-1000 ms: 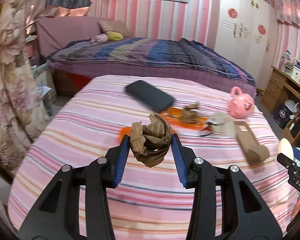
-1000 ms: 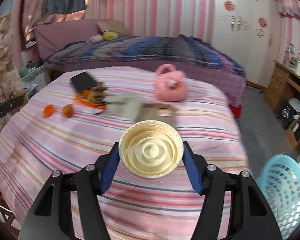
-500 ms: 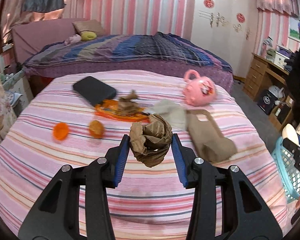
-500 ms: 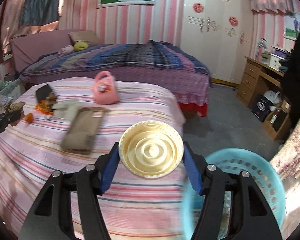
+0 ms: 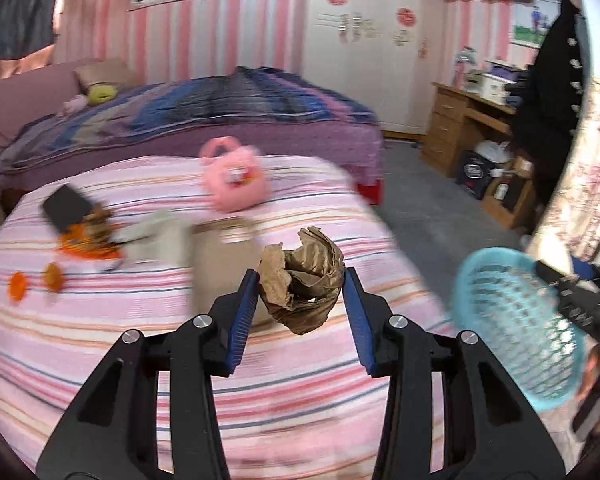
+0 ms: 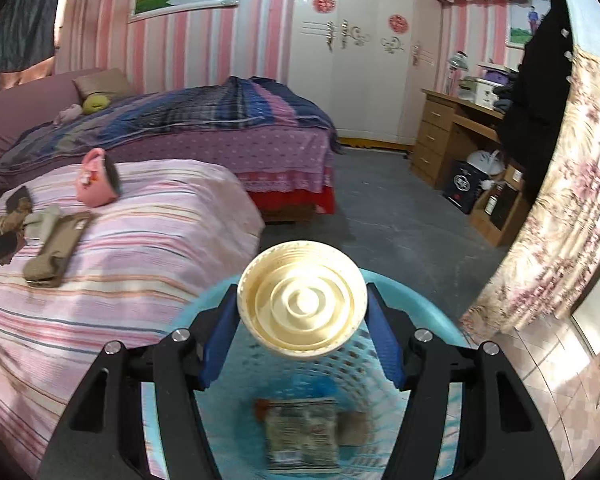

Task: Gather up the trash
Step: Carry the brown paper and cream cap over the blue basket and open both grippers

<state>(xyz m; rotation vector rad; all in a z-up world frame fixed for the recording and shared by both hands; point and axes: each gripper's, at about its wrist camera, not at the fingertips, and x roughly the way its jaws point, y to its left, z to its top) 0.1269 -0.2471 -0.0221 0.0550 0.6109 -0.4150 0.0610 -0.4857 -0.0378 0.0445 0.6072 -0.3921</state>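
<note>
The right claw (image 6: 302, 312) is clamped on a cream ribbed plastic lid (image 6: 302, 306), hanging right over the blue laundry-style basket (image 6: 428, 316) that sits on the floor off the bed's (image 6: 140, 248) right edge. It should part its jaws only while centred above the opening. The left claw (image 5: 300, 298) grips a crumpled brown paper wad (image 5: 302, 282) over the bed and needs to swing across to the basket too.
</note>
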